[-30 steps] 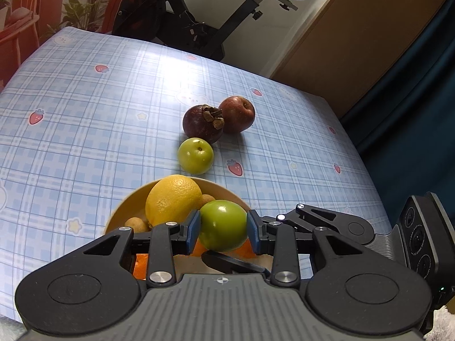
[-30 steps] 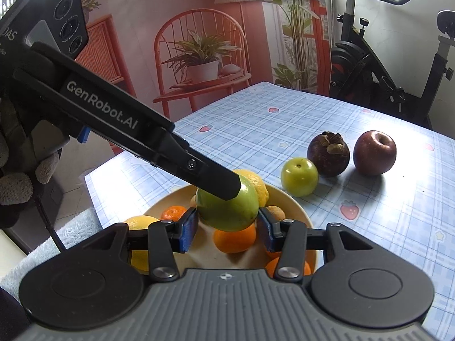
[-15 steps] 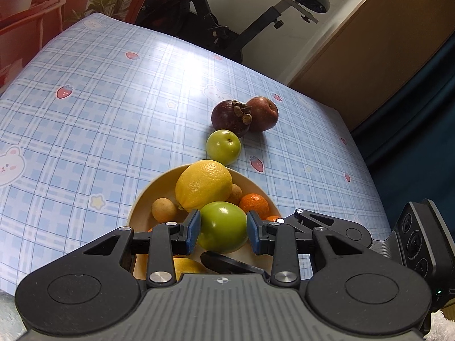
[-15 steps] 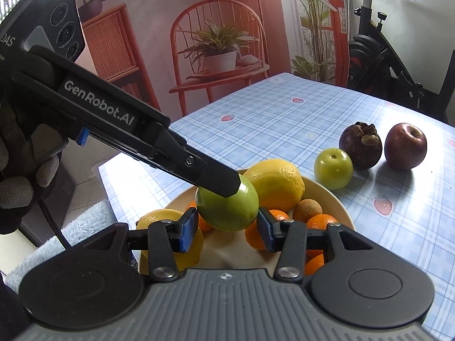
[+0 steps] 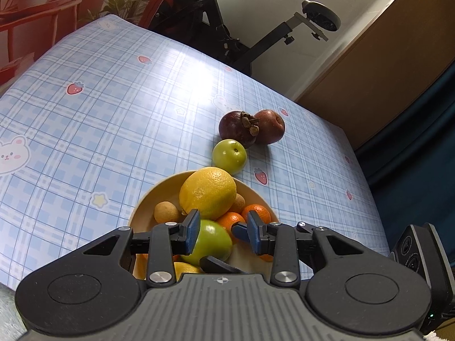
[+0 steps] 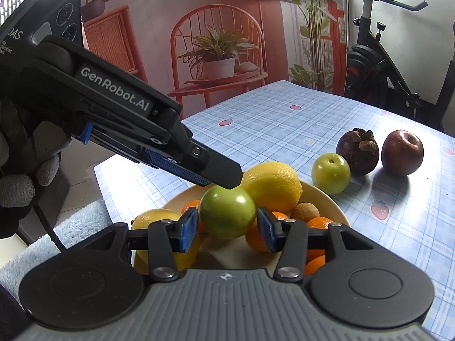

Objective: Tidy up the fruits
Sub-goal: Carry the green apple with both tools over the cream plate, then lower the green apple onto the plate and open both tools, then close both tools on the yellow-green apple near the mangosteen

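Blue pads (image 6: 187,228) of the right gripper (image 6: 226,227) clamped on the green fruit (image 6: 227,211) just above the yellow bowl (image 6: 327,197). Left gripper (image 5: 223,232) slack — one pad touching, the other clear. Beyond, on the checked cloth (image 6: 284,119) — second green fruit (image 6: 330,173), mangosteen (image 6: 357,152), apple (image 6: 401,152).

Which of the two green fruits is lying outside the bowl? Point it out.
The green fruit beside the mangosteen, on the table past the bowl. The other green fruit is up over the bowl.
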